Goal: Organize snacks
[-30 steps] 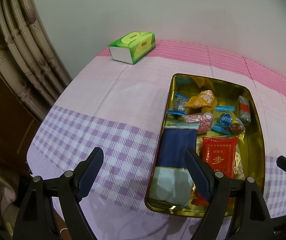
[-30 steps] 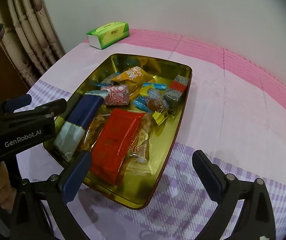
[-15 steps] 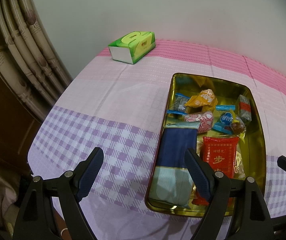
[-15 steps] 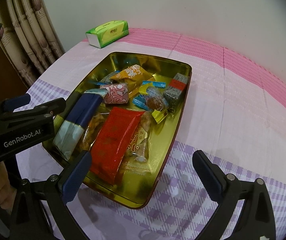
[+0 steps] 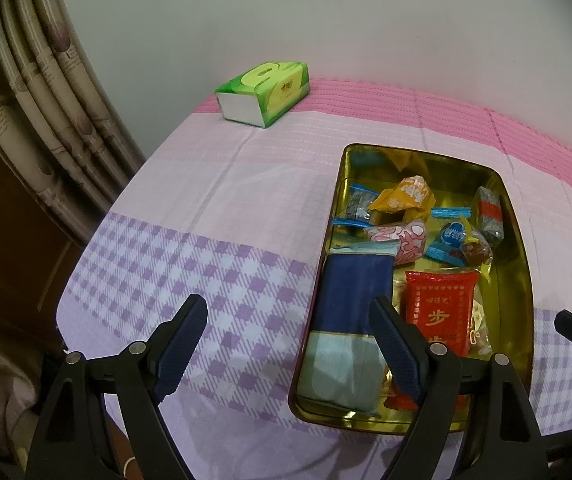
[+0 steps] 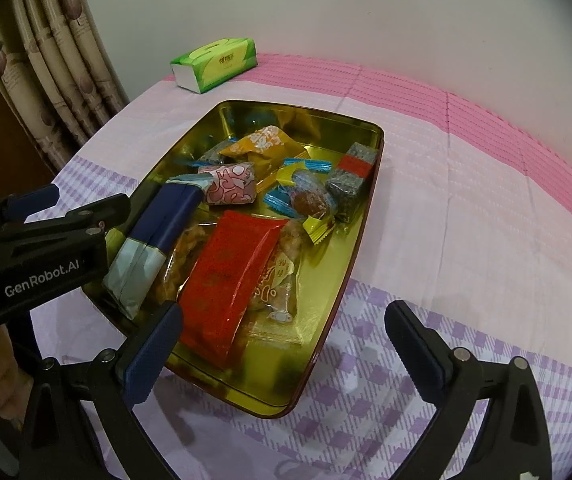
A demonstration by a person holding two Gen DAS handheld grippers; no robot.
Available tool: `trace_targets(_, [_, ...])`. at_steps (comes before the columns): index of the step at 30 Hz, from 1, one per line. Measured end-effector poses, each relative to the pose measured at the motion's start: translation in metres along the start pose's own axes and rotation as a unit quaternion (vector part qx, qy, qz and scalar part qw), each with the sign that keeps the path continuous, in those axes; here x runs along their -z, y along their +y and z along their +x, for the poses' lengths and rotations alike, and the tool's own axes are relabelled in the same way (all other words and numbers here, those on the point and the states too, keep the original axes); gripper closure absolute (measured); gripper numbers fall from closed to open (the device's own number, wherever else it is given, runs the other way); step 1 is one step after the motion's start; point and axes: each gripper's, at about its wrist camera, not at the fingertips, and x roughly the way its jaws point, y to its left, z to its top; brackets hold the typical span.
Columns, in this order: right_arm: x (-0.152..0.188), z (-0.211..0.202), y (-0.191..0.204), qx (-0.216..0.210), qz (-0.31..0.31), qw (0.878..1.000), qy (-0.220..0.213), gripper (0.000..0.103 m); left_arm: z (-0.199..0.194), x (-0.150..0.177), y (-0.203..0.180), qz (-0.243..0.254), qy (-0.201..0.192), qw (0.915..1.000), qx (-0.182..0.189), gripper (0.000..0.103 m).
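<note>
Two wide-spread hand-held grippers (image 5: 288, 328) (image 6: 286, 328) hover over the snack-filled gold tin (image 6: 366, 220).

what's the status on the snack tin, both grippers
Left gripper open, empty. Right gripper open, empty. Snacks all in gold tin; red packet nearest. Nothing blocking.

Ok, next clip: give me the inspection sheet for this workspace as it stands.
Surface: table under a pink, lilac and purple-check cloth.
Job's things: gold tin tray holding wrapped snacks, among them a red packet, a navy packet, an orange packet and a pink patterned one; every snack seen is inside it.
Clutter: green tissue pack at the far edge.
Grippers: left gripper open, empty, above the tray's near left edge; right gripper open, empty, above its near right corner.
Cables: nothing seen.
Surroundings: white wall, curtain at left.
</note>
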Motion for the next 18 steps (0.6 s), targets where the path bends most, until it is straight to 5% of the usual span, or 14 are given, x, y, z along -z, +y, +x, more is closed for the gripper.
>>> trace_targets(18, [-0.0004,-0.0005,0.0007,0.000,0.000,1.000,0.000,0.003,0.0002,-0.0002,-0.0009,0.009,-0.002,0.9999,0.006,0.019])
